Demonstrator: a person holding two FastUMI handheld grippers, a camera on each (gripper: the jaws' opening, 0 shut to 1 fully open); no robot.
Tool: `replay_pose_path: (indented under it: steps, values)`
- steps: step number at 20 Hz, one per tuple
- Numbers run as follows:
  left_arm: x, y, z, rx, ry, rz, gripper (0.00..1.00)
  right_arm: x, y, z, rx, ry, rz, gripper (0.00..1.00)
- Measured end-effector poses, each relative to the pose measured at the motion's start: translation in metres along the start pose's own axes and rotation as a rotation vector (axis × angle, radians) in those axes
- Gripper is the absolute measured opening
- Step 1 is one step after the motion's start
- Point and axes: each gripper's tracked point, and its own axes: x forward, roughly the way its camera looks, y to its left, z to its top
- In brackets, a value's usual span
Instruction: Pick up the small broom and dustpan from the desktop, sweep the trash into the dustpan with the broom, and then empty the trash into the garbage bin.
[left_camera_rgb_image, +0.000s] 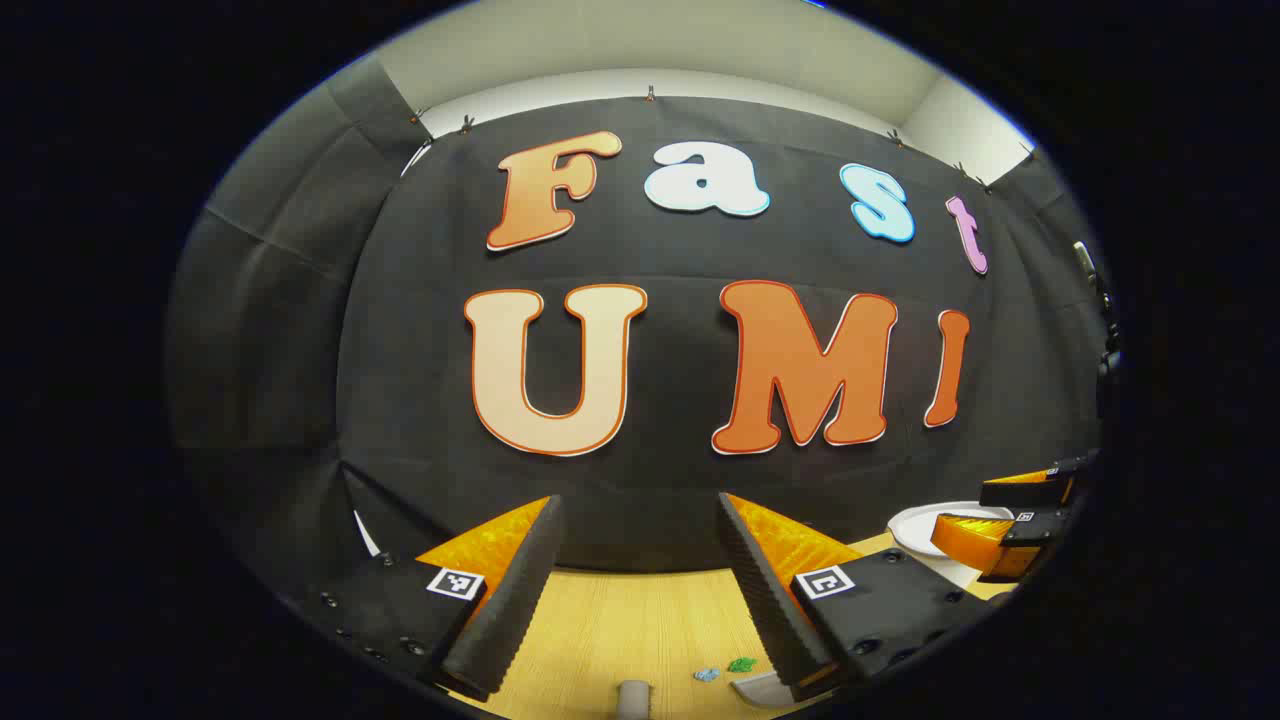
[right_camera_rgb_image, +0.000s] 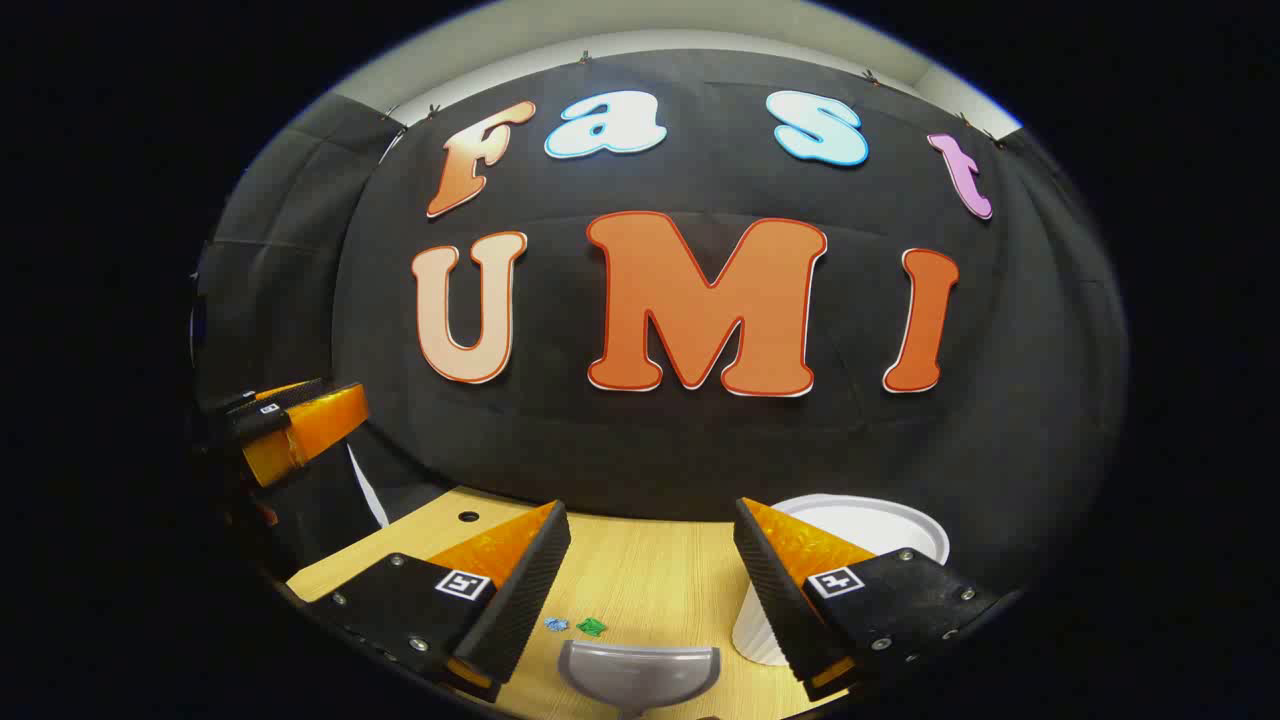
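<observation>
A grey dustpan (right_camera_rgb_image: 640, 668) lies on the wooden desktop (right_camera_rgb_image: 650, 580) just below and between the fingers of my right gripper (right_camera_rgb_image: 650, 505), which is open and holds nothing. Two small scraps of trash, one blue (right_camera_rgb_image: 556, 624) and one green (right_camera_rgb_image: 592, 627), lie just beyond the pan's left corner. My left gripper (left_camera_rgb_image: 638, 500) is also open and empty above the desk. Below it are the same scraps (left_camera_rgb_image: 707, 675), a corner of the dustpan (left_camera_rgb_image: 758, 688) and a grey round stub (left_camera_rgb_image: 633, 698) that may be the broom's handle. A white garbage bin (right_camera_rgb_image: 860, 525) stands behind my right gripper's right finger.
The black cloth wall rises close behind the desk's far edge. The desktop has a small round hole (right_camera_rgb_image: 468, 517) at its back left. In the left gripper view, the bin (left_camera_rgb_image: 930, 522) sits at the far right with the right gripper (left_camera_rgb_image: 1005, 515) hovering over it.
</observation>
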Motion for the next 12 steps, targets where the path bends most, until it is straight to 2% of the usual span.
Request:
replay_pose_path:
  steps: [12]
  values:
    - [-0.006,-0.012,-0.004,-0.025,0.024,0.015,0.97,-0.01,-0.007,-0.004,0.0,0.009,0.032,0.99]
